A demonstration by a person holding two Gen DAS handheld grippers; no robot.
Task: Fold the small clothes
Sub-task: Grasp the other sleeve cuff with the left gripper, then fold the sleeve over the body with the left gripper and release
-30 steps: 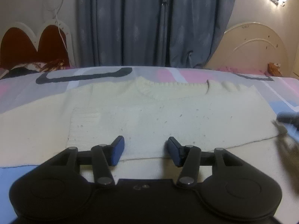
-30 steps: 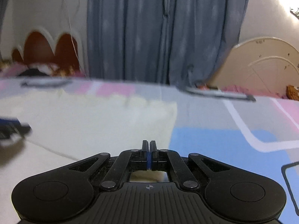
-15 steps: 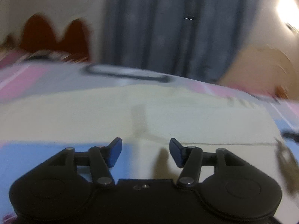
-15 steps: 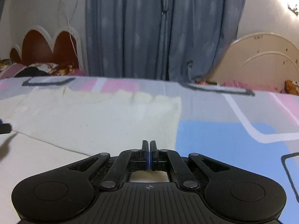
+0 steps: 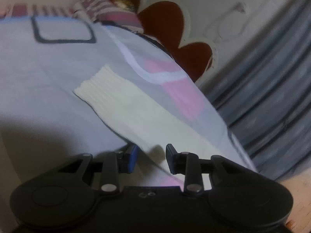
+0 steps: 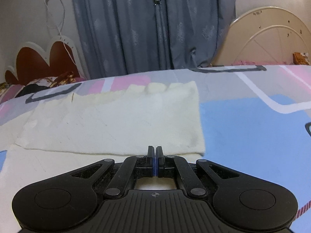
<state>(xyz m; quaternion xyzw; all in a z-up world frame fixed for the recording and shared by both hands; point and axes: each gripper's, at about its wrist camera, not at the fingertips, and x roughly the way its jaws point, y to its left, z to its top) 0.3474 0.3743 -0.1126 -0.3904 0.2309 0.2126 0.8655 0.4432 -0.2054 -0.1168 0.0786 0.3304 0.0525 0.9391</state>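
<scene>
A cream knitted sweater (image 6: 116,122) lies flat on the patterned bedsheet (image 6: 252,128), its top part folded over the bottom. In the tilted left wrist view its long sleeve (image 5: 120,101) stretches out to a ribbed cuff (image 5: 93,85). My left gripper (image 5: 150,155) straddles the near end of that sleeve. Its jaws are closing, the cloth lies between them, and the pads still stand apart from it. My right gripper (image 6: 155,153) is shut with nothing in it and hovers over the sweater's near right edge.
A red scalloped headboard (image 5: 175,29) and striped bedding (image 5: 108,9) lie beyond the sleeve. Blue-grey curtains (image 6: 151,25) hang behind the bed, with a cream headboard (image 6: 268,38) at the right. Bare sheet spreads to the right of the sweater.
The left gripper swung from the sweater's body out to the sleeve, rolled strongly, and its jaws narrowed. The right gripper stayed shut and kept nearly the same place.
</scene>
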